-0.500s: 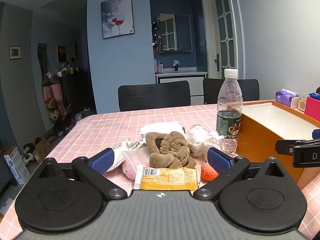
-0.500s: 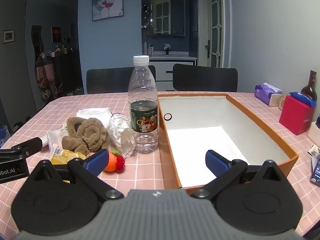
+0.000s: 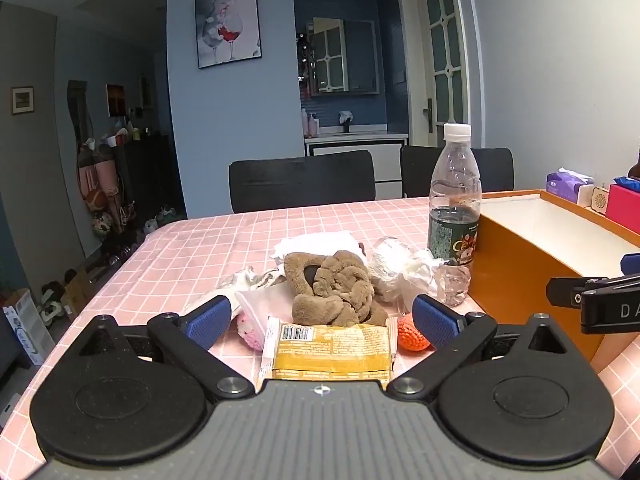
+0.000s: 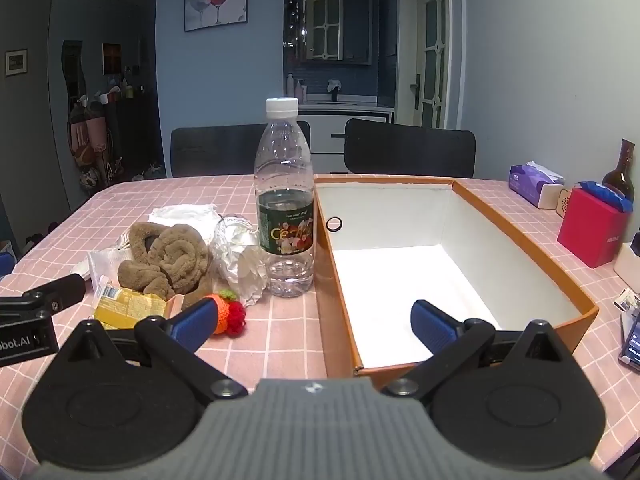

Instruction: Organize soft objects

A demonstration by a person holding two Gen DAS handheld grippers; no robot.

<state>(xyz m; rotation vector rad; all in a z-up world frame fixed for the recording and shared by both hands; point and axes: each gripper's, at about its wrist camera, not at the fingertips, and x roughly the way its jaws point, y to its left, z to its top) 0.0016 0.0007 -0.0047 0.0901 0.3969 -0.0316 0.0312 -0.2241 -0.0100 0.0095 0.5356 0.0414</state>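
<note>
A brown plush scrunchie [image 3: 334,289] [image 4: 170,258] lies in a small heap on the pink checked tablecloth. Around it are a yellow snack packet [image 3: 332,348] [image 4: 128,306], an orange crochet toy [image 3: 412,334] [image 4: 228,314], a pink knitted piece [image 3: 250,330], white tissue [image 3: 320,242] and crumpled plastic wrap [image 3: 404,272] [image 4: 240,252]. My left gripper [image 3: 322,320] is open just before the packet, holding nothing. My right gripper [image 4: 314,322] is open over the near corner of the empty orange box [image 4: 520,240] [image 3: 516,280], also holding nothing.
A tall water bottle [image 4: 285,204] [image 3: 454,220] stands between the heap and the box. Right of the box are a tissue pack [image 4: 534,182], a red box [image 4: 592,226], a dark bottle [image 4: 620,172] and a phone [image 4: 634,340]. Two black chairs [image 4: 410,152] stand behind the table.
</note>
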